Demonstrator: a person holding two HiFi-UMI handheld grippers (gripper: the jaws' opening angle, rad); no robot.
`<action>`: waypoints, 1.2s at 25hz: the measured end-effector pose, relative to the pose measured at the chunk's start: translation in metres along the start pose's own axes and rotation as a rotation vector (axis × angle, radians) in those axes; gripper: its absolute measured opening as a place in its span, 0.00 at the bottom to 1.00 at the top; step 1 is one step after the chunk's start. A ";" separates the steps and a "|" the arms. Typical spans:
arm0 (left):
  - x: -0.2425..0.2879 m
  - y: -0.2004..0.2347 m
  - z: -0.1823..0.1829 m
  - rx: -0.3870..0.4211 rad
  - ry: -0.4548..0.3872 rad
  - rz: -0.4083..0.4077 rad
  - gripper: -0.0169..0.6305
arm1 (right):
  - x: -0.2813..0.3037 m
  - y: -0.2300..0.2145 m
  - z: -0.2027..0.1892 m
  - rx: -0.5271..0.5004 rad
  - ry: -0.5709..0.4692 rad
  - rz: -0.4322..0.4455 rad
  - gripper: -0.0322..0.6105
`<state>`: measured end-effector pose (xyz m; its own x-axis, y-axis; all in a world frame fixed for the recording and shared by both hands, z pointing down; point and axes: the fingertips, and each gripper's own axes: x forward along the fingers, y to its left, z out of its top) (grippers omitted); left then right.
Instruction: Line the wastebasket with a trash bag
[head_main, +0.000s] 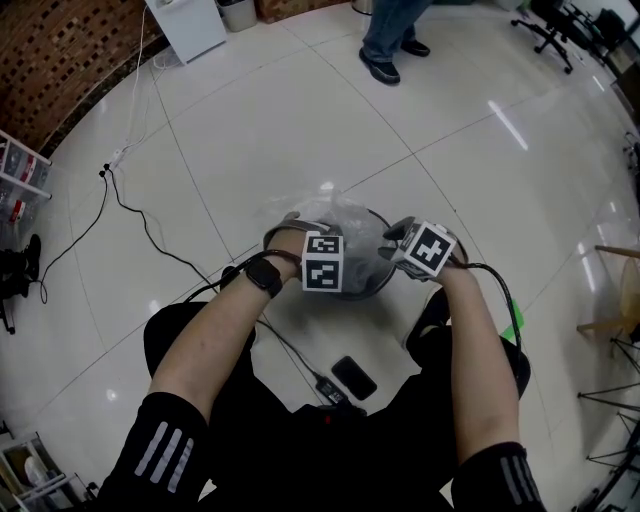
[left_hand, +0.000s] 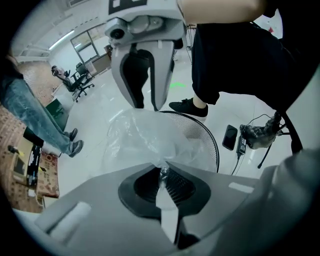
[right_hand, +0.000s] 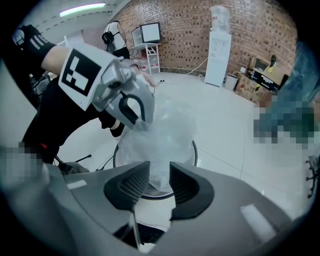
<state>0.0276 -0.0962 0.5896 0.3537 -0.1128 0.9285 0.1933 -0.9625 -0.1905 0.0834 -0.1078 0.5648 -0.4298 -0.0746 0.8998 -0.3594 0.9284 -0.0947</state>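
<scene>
I am bent low over the wastebasket (head_main: 378, 283), a round wire-mesh bin on the white tile floor in front of my knees. Both my forearms reach forward and down to it, elbows out, and each tool points steeply down at the bin.

My left gripper (left_hand: 164, 174) has its jaws pressed together on a bunched fold of the trash bag (left_hand: 145, 137). The clear film is pinched right at the tips and fans out from there over the bin. My left wrist, with a black watch (head_main: 264, 275) on it, lies at the bin's left edge, and the marker cube is turned up towards me.

My right gripper (right_hand: 159, 181) stands at the opposite side of the rim, facing the left one. Its jaws are spread, and a hanging piece of the bag runs down through the gap between them. The pads do not press on it.

The bag stands crumpled above the bin's mouth, piled up between the two tools rather than spread along the rim. A black phone (head_main: 353, 377) lies on the floor close to my legs.
</scene>
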 end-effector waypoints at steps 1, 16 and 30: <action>0.001 -0.001 0.002 0.006 0.000 -0.003 0.02 | -0.008 -0.003 0.002 -0.002 -0.002 -0.012 0.27; -0.029 -0.011 0.029 -0.079 -0.165 -0.061 0.19 | 0.055 0.004 0.012 -0.042 0.012 -0.015 0.22; -0.080 0.040 -0.131 -0.479 0.031 0.039 0.26 | 0.105 0.022 -0.008 -0.173 0.171 0.059 0.22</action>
<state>-0.1132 -0.1581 0.5495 0.3237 -0.1518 0.9339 -0.2657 -0.9619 -0.0642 0.0368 -0.0927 0.6602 -0.2944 0.0305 0.9552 -0.1847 0.9788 -0.0881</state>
